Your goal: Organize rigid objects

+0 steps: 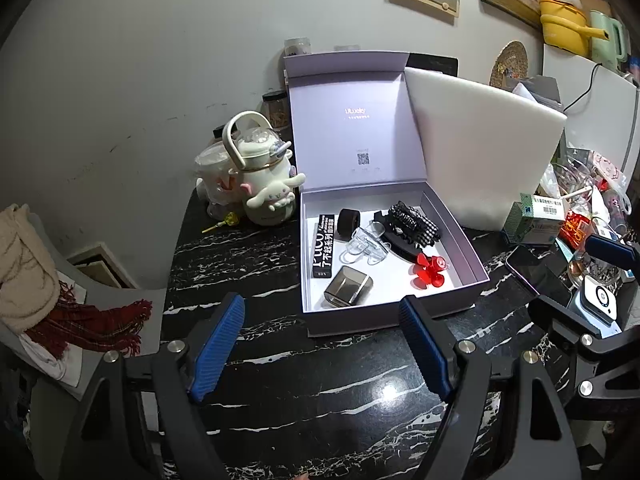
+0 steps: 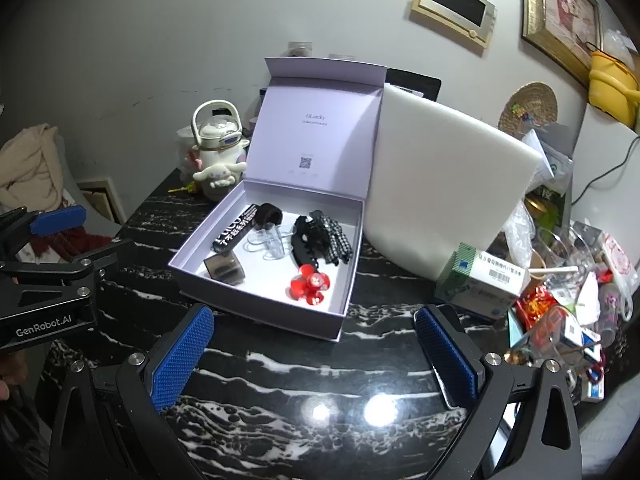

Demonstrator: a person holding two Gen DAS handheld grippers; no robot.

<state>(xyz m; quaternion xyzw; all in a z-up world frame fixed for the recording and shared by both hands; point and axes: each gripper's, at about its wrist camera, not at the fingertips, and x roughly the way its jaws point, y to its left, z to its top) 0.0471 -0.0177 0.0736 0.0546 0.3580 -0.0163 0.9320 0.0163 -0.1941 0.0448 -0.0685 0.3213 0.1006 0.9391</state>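
Note:
An open lilac gift box (image 1: 472,256) (image 2: 224,216) stands on the black marble table, its lid upright behind it. Inside lie a long black carton (image 1: 323,246) (image 2: 234,229), a black roll (image 1: 349,222) (image 2: 269,214), a clear plastic clip (image 1: 366,245) (image 2: 267,245), a black checked hair clip (image 1: 408,224) (image 2: 320,238), a red flower clip (image 1: 430,271) (image 2: 310,284) and a smoky square case (image 1: 347,287) (image 2: 225,267). My left gripper (image 1: 322,346) hangs open in front of the box, nothing between its fingers. My right gripper (image 2: 314,356) is open too, over bare table near the box's front corner.
A white foam slab (image 1: 476,148) (image 2: 444,184) leans to the right of the box. A cream kettle with a plush dog (image 1: 264,184) (image 2: 218,152) sits on its left. A phone (image 1: 536,272) and a heap of cartons and packets (image 2: 560,292) crowd the right side.

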